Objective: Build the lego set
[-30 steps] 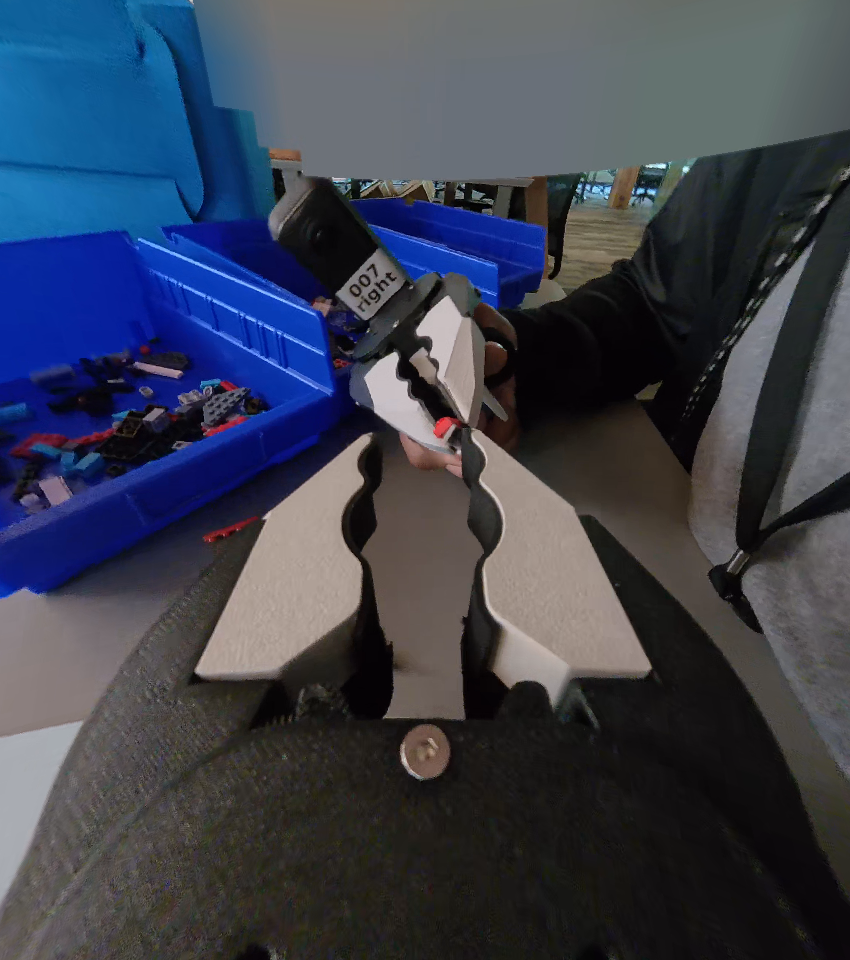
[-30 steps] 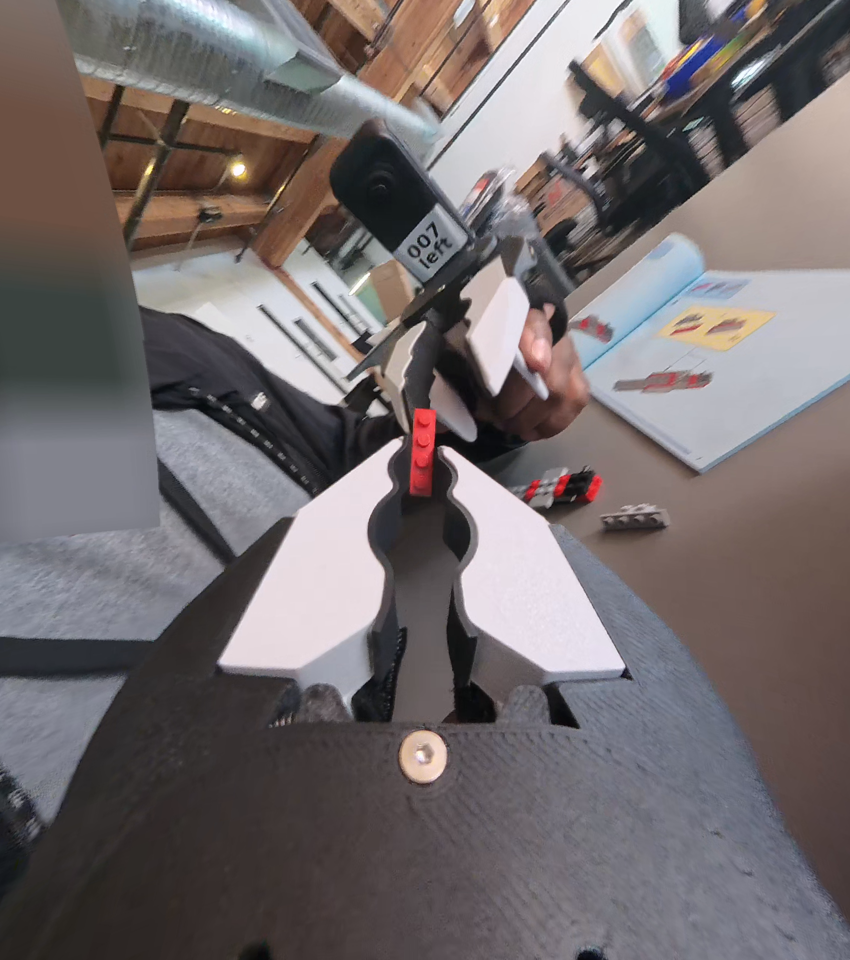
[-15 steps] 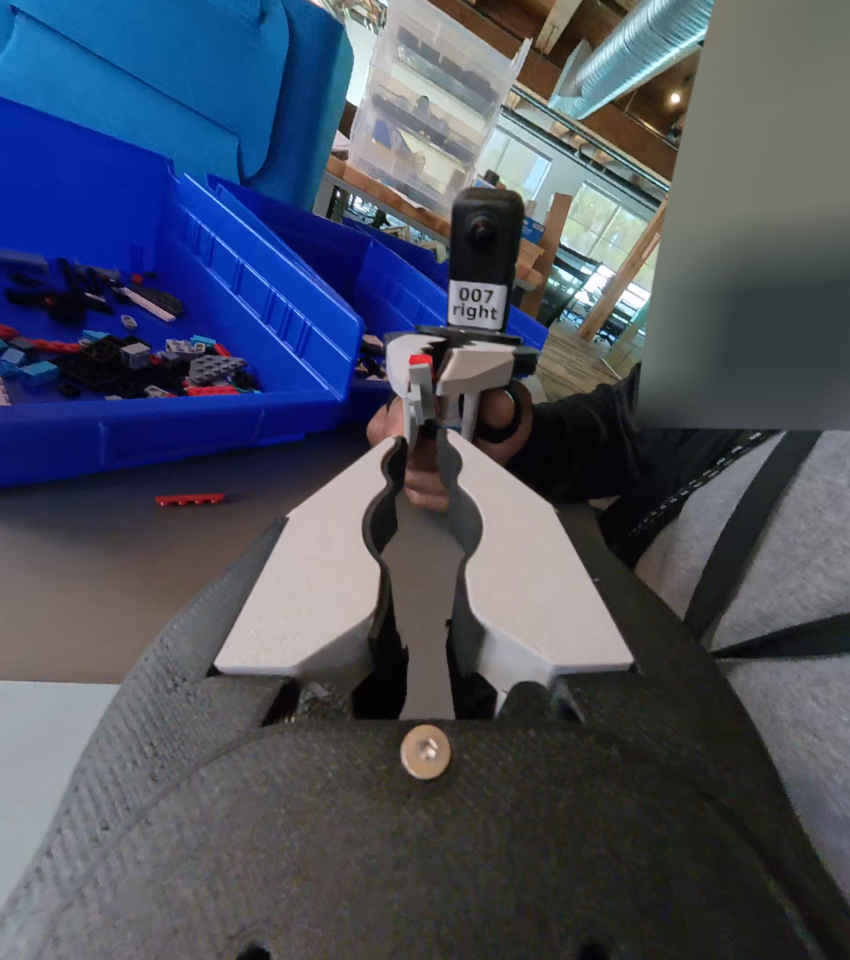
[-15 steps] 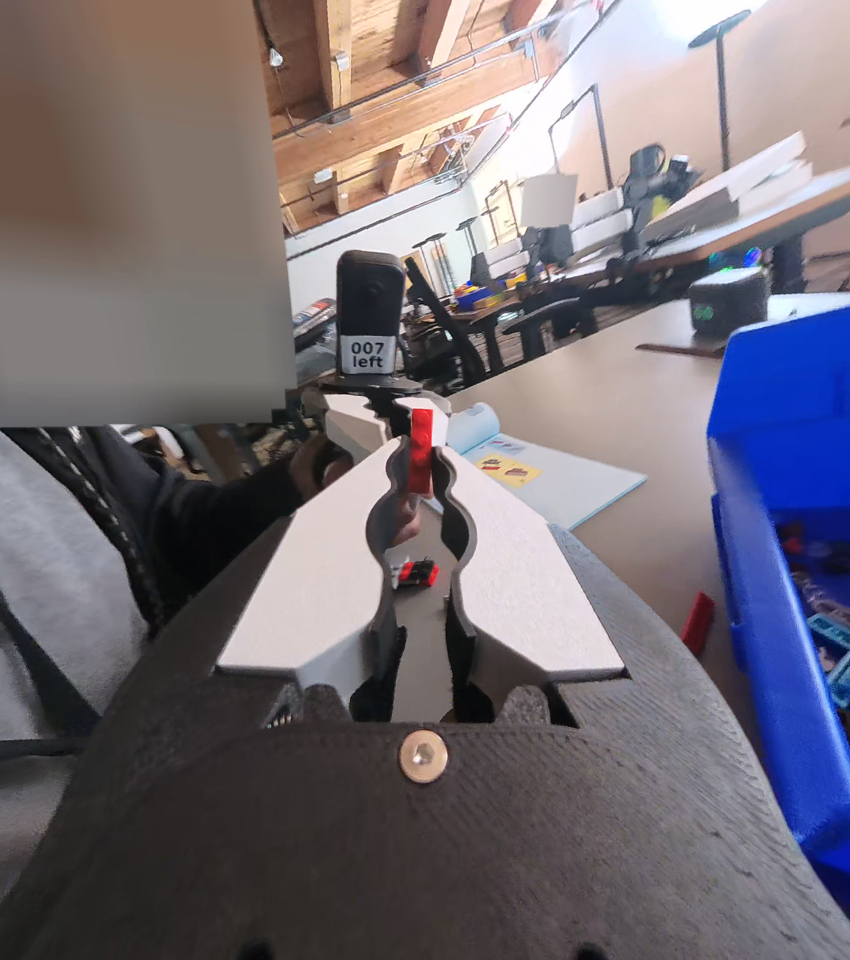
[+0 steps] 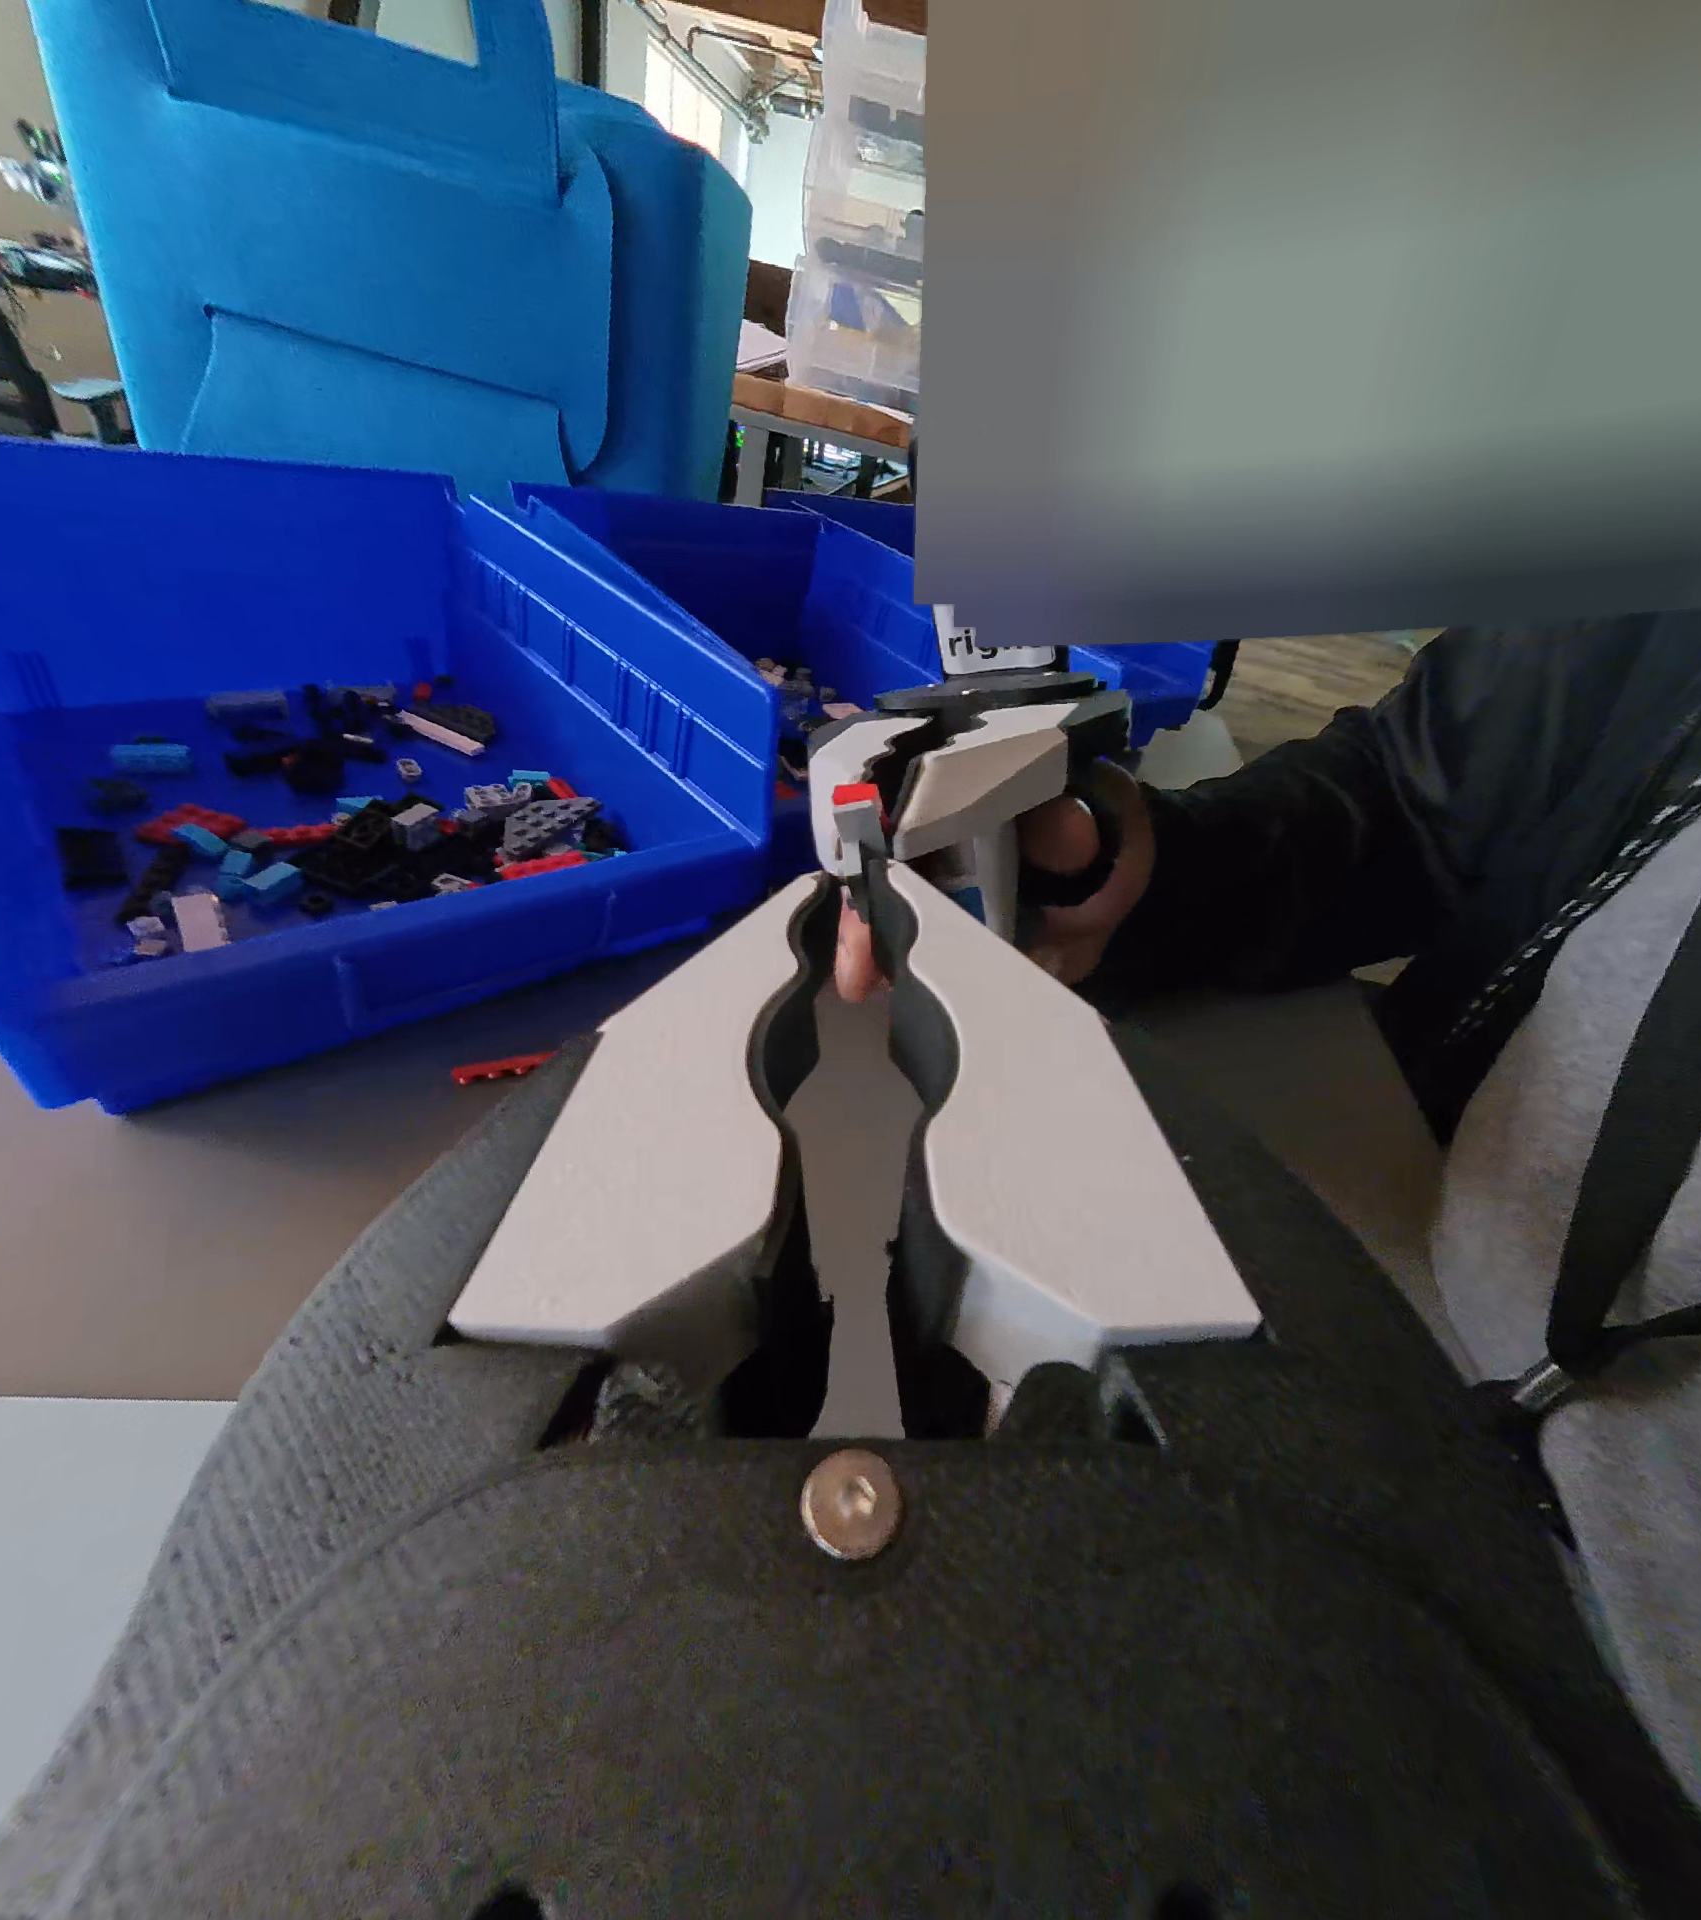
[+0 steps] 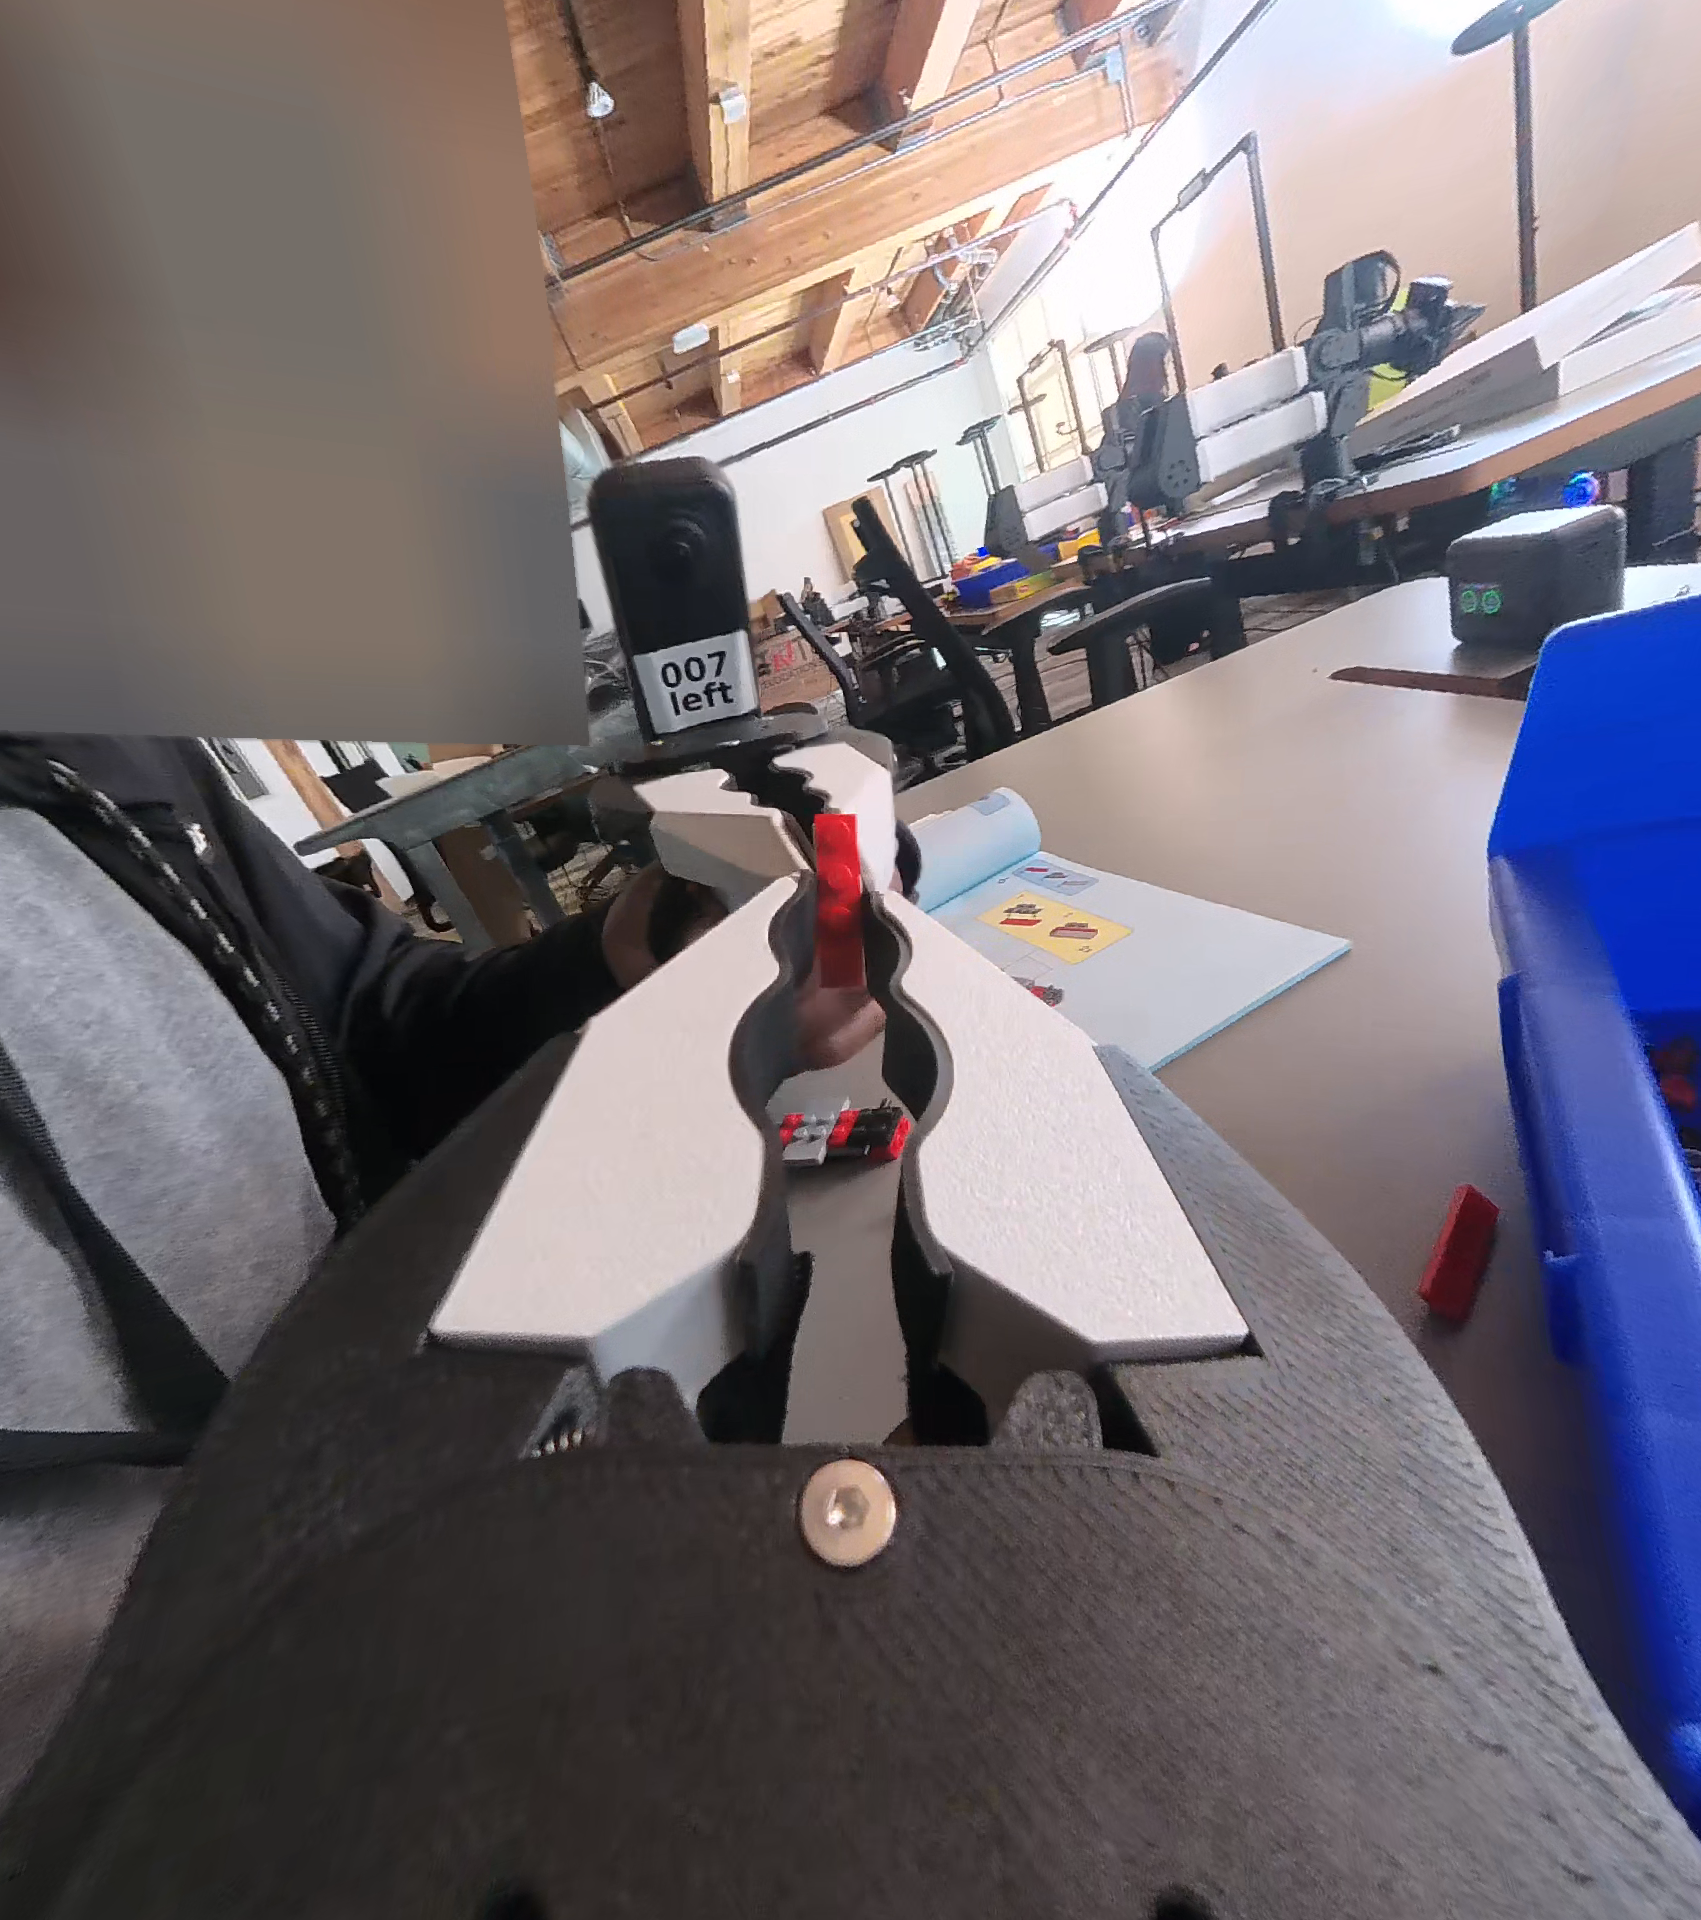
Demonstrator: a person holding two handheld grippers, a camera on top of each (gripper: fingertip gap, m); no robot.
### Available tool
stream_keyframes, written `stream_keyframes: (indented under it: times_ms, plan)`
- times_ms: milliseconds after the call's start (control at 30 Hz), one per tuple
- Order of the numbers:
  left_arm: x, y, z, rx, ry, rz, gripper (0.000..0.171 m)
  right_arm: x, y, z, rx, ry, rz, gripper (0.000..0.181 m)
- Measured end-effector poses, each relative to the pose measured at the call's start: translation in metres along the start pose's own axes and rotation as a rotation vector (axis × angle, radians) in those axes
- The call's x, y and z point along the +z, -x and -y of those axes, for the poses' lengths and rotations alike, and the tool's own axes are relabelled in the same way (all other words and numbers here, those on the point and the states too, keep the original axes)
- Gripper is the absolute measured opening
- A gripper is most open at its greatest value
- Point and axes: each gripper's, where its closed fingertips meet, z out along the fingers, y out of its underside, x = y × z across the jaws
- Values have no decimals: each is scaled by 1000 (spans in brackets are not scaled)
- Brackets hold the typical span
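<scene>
My right fingers (image 6: 838,914) are clenched on the red plate (image 6: 835,899), its long axis upright and raised above the table (image 6: 1345,810), directly facing my left fingers (image 5: 851,914), which stand nearly closed and seemingly empty, tips just short of it.
</scene>
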Motion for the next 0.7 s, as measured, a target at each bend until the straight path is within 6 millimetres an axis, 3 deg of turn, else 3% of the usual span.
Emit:
stream_keyframes:
  times_ms: [400,700]
  plan:
    - [-1,-4,3,68,-19,-6,4,-2,4,1,92,-1,83,11]
    - [-3,-2,5,-32,-40,-38,4,-3,2,0,111,-6,85,9]
